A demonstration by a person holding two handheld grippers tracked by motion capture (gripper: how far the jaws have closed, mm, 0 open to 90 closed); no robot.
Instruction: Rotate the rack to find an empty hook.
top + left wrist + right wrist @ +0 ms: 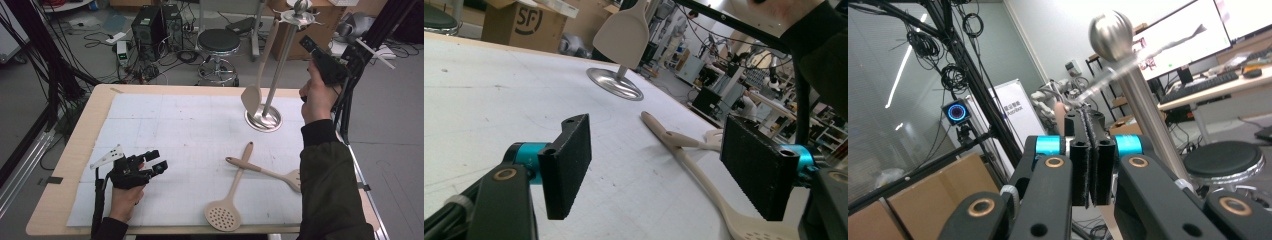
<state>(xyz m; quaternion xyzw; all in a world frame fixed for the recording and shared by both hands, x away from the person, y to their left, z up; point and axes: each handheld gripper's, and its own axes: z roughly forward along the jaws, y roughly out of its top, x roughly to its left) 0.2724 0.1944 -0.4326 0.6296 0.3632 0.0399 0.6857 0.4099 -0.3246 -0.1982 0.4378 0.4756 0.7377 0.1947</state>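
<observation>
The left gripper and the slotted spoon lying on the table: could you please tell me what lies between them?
Nothing: in the high view, bare white mat stretches from the left gripper to the slotted spoon; its fingers stand open.

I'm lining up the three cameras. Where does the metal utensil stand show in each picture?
High view: the metal stand rises at upper right, its round base on the white mat, beside the raised right gripper.
Left gripper view: its base lies top centre, behind a hanging beige spatula.
Right gripper view: its ball-topped pole stands right of centre, behind the shut jaws.
Shared landmark: the stand's pole, where the spatula hangs.
</observation>
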